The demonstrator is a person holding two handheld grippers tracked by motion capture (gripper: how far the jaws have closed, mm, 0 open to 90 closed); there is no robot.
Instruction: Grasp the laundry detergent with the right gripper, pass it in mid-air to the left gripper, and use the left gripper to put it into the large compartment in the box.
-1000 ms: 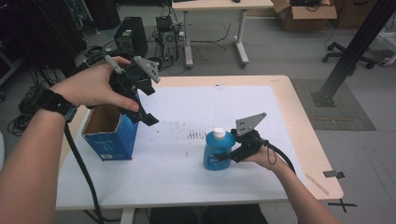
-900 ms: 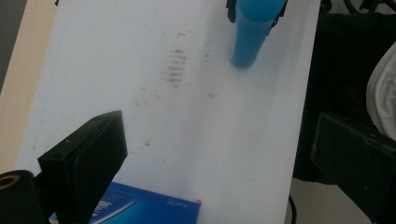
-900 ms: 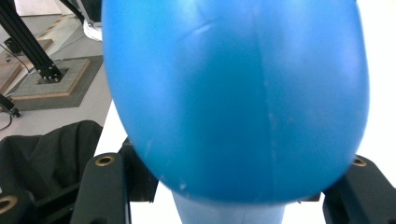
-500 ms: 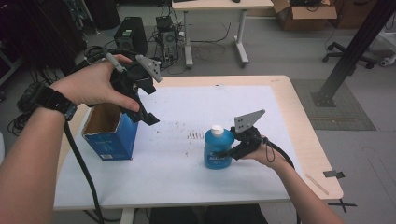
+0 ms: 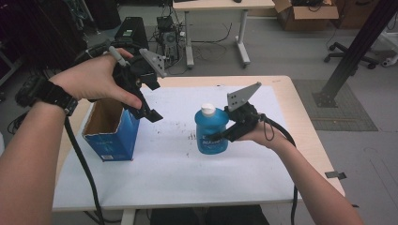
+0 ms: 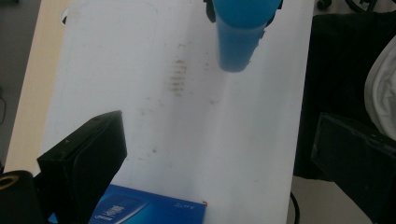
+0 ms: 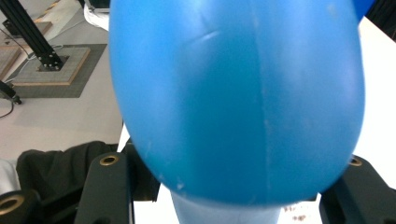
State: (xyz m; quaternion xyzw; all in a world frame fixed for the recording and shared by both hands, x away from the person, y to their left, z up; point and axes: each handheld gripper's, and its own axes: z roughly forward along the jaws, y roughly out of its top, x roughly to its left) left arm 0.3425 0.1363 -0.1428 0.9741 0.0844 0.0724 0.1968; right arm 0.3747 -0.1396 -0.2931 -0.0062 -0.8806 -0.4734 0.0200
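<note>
A blue plastic bottle (image 5: 211, 133) with a white cap hangs upright above the white-covered table (image 5: 187, 173). My right gripper (image 5: 223, 137) is shut on its body from the right side. In the right gripper view the bottle (image 7: 233, 93) bulges between the two black jaws. An open-topped blue cardboard box (image 5: 111, 136) stands at the table's left. My left gripper (image 5: 151, 101) hovers over the box's right edge, open, with nothing between its jaws. In the left gripper view the left gripper (image 6: 219, 158) looks down on the box's corner (image 6: 149, 212) and the bottle (image 6: 238, 42) farther off.
Dark smudges (image 5: 192, 136) mark the white sheet left of the bottle. The tan table edge (image 5: 309, 136) runs along the right. Behind the table stand a second desk (image 5: 216, 9), computer gear (image 5: 133, 28) and a black metal post (image 5: 352, 51) on the floor.
My right gripper has lifted the blue bottle up off the table. The left gripper stays above the box, hardly moved.
</note>
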